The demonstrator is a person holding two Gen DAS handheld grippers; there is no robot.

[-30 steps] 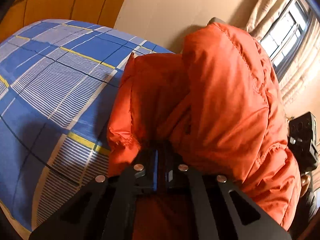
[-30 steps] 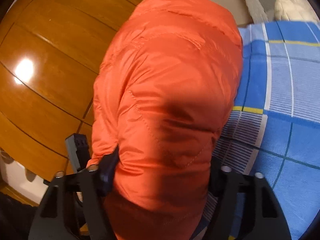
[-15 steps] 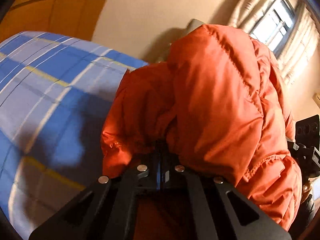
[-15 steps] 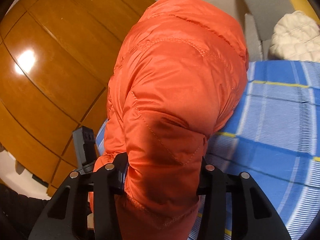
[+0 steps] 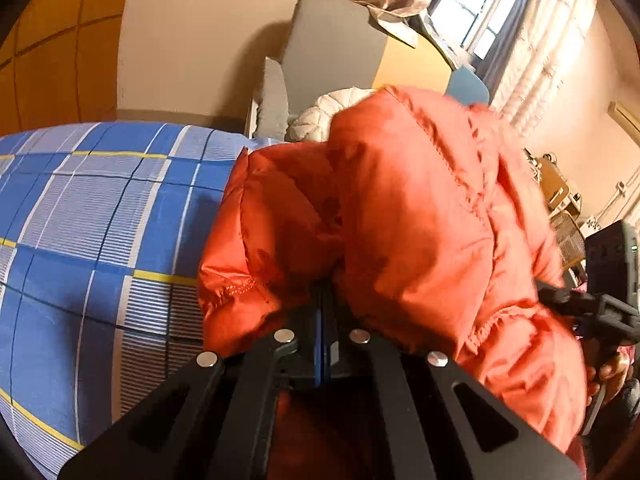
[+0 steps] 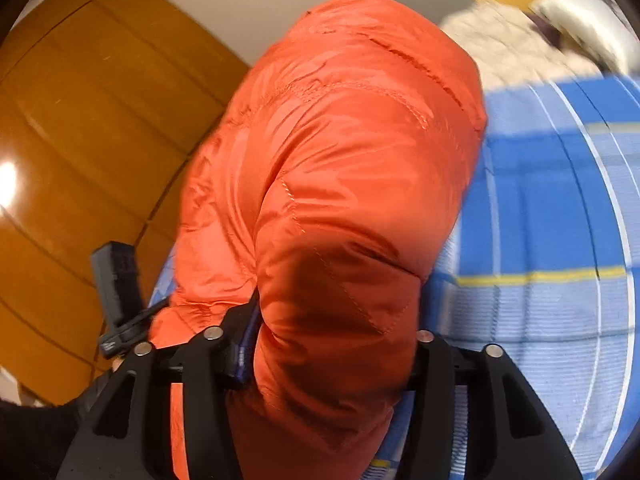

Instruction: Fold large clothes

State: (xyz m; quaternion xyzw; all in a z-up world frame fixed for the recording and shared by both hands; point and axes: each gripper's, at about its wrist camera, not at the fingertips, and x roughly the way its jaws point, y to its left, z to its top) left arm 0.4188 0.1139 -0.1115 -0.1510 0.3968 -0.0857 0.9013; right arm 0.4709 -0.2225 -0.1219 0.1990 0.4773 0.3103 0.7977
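Orange puffer jacket [image 5: 420,216] hangs bunched above the blue plaid bed [image 5: 92,216], gripped from both sides. The left gripper [image 5: 322,316] has its jaws pressed together on a fold of it. Only the right wrist view shows the right gripper [image 6: 332,344], jaws spread wide around a thick roll of jacket [image 6: 340,184]; the left view alone shows the window [image 5: 476,4].
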